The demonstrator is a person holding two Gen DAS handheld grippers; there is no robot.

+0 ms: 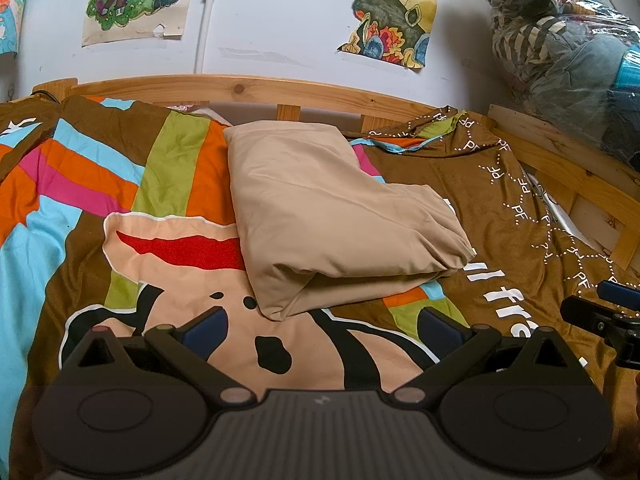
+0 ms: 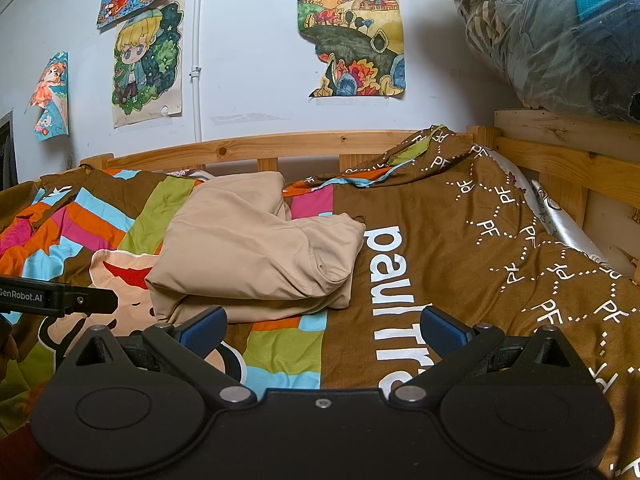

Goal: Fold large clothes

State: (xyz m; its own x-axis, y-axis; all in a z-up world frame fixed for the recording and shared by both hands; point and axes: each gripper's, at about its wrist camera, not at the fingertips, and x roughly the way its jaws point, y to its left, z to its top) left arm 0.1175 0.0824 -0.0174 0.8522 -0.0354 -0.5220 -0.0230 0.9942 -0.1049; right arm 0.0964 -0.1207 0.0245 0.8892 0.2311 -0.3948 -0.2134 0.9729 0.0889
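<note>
Hovering wide open and empty, the left gripper (image 1: pixel 320 326) and right gripper (image 2: pixel 324 326) face the folded beige cloth garment (image 1: pixel 320 216) on the colourful striped brown bedspread (image 1: pixel 460 208) (mid-bed, toward the pale wooden headboard rail (image 1: pixel 248 88)); a clear plastic bag of clothes (image 2: pixel 552 36) occupies the bed's right corner.

A home bedroom, likely a child's. Pine bed frame (image 2: pixel 248 146) with slatted rail against a white wall (image 2: pixel 256 80). Bright cartoon-print duvet (image 2: pixel 460 240) spread over the bed. Hand-coloured drawings (image 2: pixel 148 64) taped to the wall, some torn. Clear plastic bag of clothes (image 2: pixel 552 36) stacked at the bed's end.
</note>
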